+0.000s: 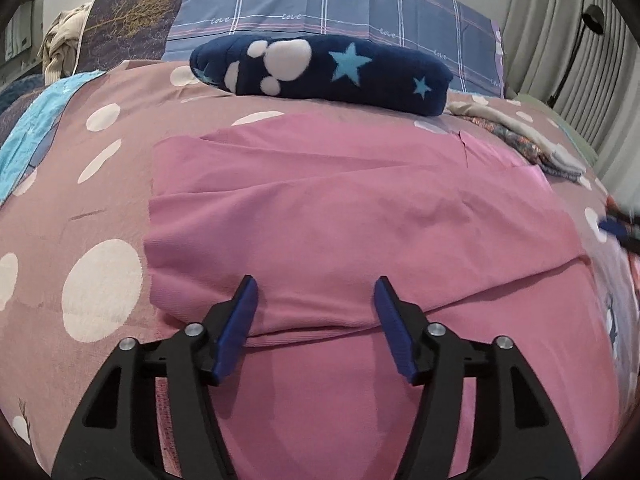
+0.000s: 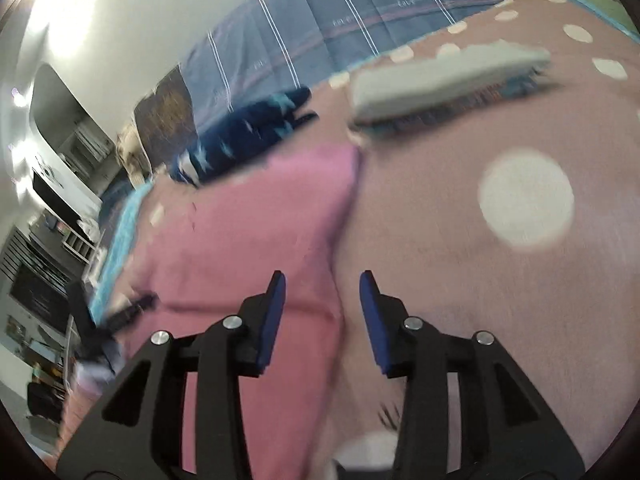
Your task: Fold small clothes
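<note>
Pink cloth (image 1: 340, 208): spread out flat on the bed, partly folded, with a folded edge near the bottom of the left view.
Same pink cloth, right view (image 2: 248, 216): on the left half of the picture, right edge running down the middle; blurry.
Bed cover (image 1: 92, 216): dusty pink with big white dots, under everything.
Left gripper (image 1: 316, 292): low over the near part of the pink cloth.
Left fingers (image 1: 244, 312): blue, spread wide apart, nothing between them.
Right gripper (image 2: 322, 288): over the right edge of the pink cloth, where cloth meets bed cover.
Right fingers (image 2: 372, 312): blue, apart, holding nothing; one over the pink cloth, the other over the bed cover.
Right gripper in the left view (image 1: 618, 228): small blurry dark shape at the far right edge, just beside the pink cloth.
Dark blue fuzzy bundle (image 1: 320, 68): folded, with stars and white paw prints, lying behind the pink cloth.
Grey folded pile (image 2: 448, 80): with a patterned layer underneath, on the bed cover, apart from the pink cloth.
Blue checked pillow (image 1: 340, 0): at the back of the bed.
Grey curtain (image 1: 560, 40): hanging on the far right.
</note>
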Action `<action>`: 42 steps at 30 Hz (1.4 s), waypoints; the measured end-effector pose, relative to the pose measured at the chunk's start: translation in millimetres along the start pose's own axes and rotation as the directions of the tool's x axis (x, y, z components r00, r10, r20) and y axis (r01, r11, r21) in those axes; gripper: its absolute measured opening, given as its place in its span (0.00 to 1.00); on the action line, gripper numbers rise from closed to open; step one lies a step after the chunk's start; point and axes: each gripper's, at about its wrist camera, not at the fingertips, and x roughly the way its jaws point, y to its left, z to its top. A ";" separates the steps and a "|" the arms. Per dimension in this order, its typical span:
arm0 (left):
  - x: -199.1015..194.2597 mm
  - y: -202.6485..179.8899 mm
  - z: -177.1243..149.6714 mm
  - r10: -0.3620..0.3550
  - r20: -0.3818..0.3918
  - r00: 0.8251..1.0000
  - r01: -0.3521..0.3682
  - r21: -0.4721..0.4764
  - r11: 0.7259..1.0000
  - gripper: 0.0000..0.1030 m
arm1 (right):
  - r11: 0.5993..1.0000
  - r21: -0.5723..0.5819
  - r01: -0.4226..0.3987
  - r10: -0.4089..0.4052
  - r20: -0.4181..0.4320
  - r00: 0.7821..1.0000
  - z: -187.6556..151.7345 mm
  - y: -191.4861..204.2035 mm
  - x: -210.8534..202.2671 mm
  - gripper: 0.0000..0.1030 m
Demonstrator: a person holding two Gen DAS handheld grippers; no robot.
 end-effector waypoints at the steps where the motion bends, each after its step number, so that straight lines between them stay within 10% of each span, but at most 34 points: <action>1: 0.2 -1.3 -0.2 0.006 0.000 1.000 -0.006 0.006 1.000 0.62 | 1.000 0.007 -0.001 0.001 -0.012 1.000 10.9 1.4 10.7 0.63; 6: -0.3 0.5 0.0 0.000 0.005 1.000 0.000 0.001 1.000 0.62 | 0.991 0.124 0.049 -0.038 -0.091 0.995 58.6 -15.6 93.7 0.60; 7: -0.2 1.1 0.3 -0.002 0.005 1.000 0.002 -0.001 1.000 0.62 | 0.991 0.126 0.049 -0.036 -0.106 0.994 62.8 -16.0 106.4 0.45; 8: -0.2 1.3 0.3 -0.003 0.005 1.000 0.003 -0.002 1.000 0.62 | 0.992 0.112 0.050 -0.036 -0.118 0.992 63.6 -14.6 113.9 0.09; 9: -0.1 1.1 0.4 -0.003 0.006 1.000 0.003 -0.002 1.000 0.62 | 0.995 0.088 0.052 -0.040 -0.127 0.991 65.9 -11.9 117.7 0.04; 13: 0.3 2.6 0.8 -0.014 0.005 1.000 0.014 -0.007 1.000 0.63 | 0.984 0.002 0.176 -0.175 -0.036 0.984 70.3 -12.1 110.3 0.03; 20: -36.6 39.4 16.0 -0.108 0.121 0.987 0.124 -0.133 0.983 0.63 | 0.985 0.007 0.174 -0.174 -0.004 0.985 65.6 -23.2 86.1 0.16; 23: -38.6 81.4 40.2 -0.011 0.157 0.988 0.044 -0.211 0.977 0.63 | 0.992 -0.109 0.070 -0.070 0.004 0.998 51.1 7.2 58.9 0.15; 27: 29.2 141.1 60.6 -0.084 0.002 0.996 0.078 -0.406 0.911 0.64 | 0.972 -0.216 -0.088 0.070 -0.093 0.993 23.2 42.5 59.0 0.16; 29: 42.3 147.5 67.7 -0.122 0.039 0.992 0.126 -0.444 0.887 0.36 | 0.972 -0.224 -0.069 0.037 -0.142 0.989 7.1 45.8 77.8 0.18; 30: 44.9 147.8 75.6 -0.184 0.081 0.980 0.201 -0.453 0.868 0.04 | 0.973 -0.226 -0.044 0.010 -0.153 0.988 4.9 44.4 87.1 0.18; 31: 41.5 146.6 82.5 -0.196 0.123 0.973 0.230 -0.450 0.863 0.02 | 0.974 -0.225 -0.021 -0.015 -0.161 0.987 0.7 40.5 96.2 0.16; 34: 29.8 129.7 91.6 -0.041 0.170 0.985 0.090 -0.293 0.952 0.03 | 0.978 -0.199 -0.054 0.031 -0.117 0.993 -5.0 27.4 100.3 0.09; 37: 58.1 127.2 79.3 0.022 0.021 1.000 -0.016 -0.248 0.969 0.04 | 0.986 -0.146 -0.078 0.061 -0.120 0.991 -2.0 18.9 101.1 0.05; 42: 4.0 130.1 78.6 0.044 0.121 0.992 -0.005 -0.306 0.952 0.18 | 0.988 -0.150 -0.031 0.018 -0.089 0.996 -6.8 26.7 85.7 0.04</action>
